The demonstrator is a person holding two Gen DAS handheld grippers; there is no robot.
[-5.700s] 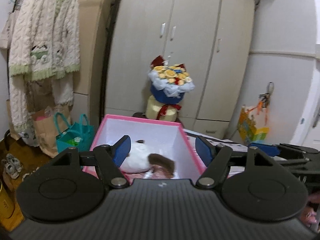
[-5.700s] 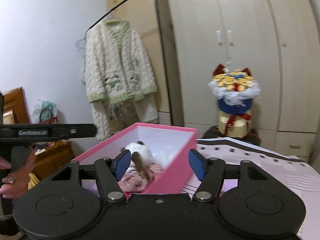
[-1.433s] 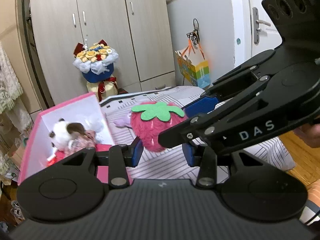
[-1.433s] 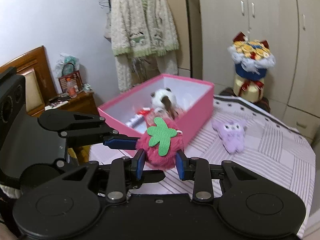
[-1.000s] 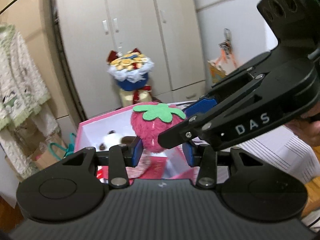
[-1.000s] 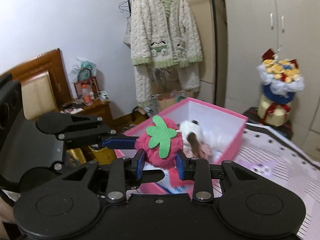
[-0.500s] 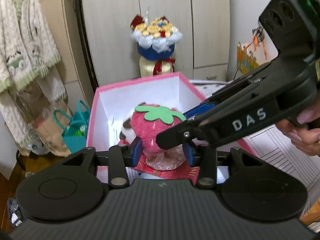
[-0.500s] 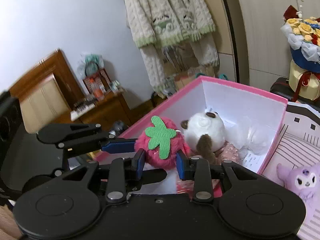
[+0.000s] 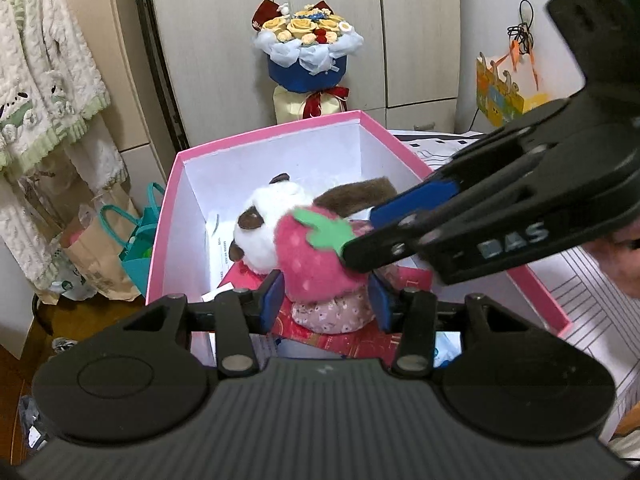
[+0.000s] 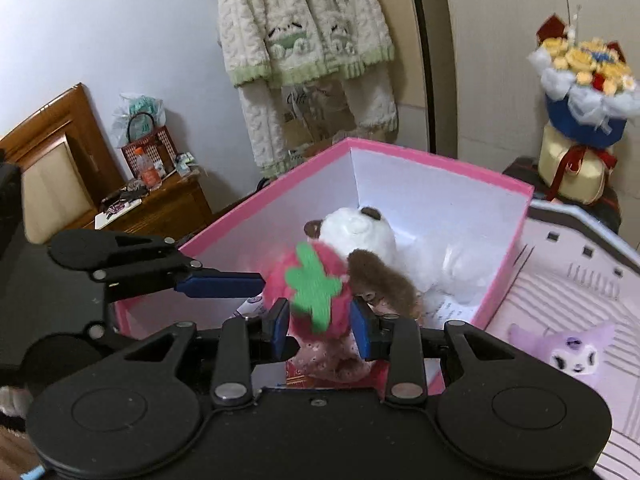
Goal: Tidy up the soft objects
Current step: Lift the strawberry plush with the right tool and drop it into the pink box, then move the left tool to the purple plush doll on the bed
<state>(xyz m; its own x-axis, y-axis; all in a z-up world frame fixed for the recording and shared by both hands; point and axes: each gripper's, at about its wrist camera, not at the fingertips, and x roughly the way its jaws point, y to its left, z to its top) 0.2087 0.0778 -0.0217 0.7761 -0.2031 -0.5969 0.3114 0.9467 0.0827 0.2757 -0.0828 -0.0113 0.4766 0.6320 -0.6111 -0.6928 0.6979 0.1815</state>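
My left tongs [image 9: 324, 300] point down into the pink box [image 9: 168, 216]. The strawberry plush [image 9: 316, 256] sits between their two blue pads. These jaws are opening: the left pad stands at the plush's lower edge and the right pad stands a little clear of it, so I read no pinch here.

My right tongs [image 10: 320, 322] reach into the same box from the other side. Their blue pads press on both flanks of the strawberry plush [image 10: 316, 292], so these tongs are pinching it. In the left wrist view, the right tongs [image 9: 394, 228] cross in from the right, and one of their fingers lies over the plush's green leaf cap.

The strawberry plush is inside the box, directly ahead of both pairs of tongs. It rests over a floral fabric item [image 9: 332, 314], which lies below the pads on red printed paper [image 9: 352, 340].

A white and brown plush dog [image 10: 360, 236] lies just beyond the strawberry, touching it, toward the far wall of the box.

Outside the box, to the right of my right tongs, a purple plush [image 10: 568, 348] lies on the striped bedcover [image 10: 600, 284]. It is well apart from the pads.
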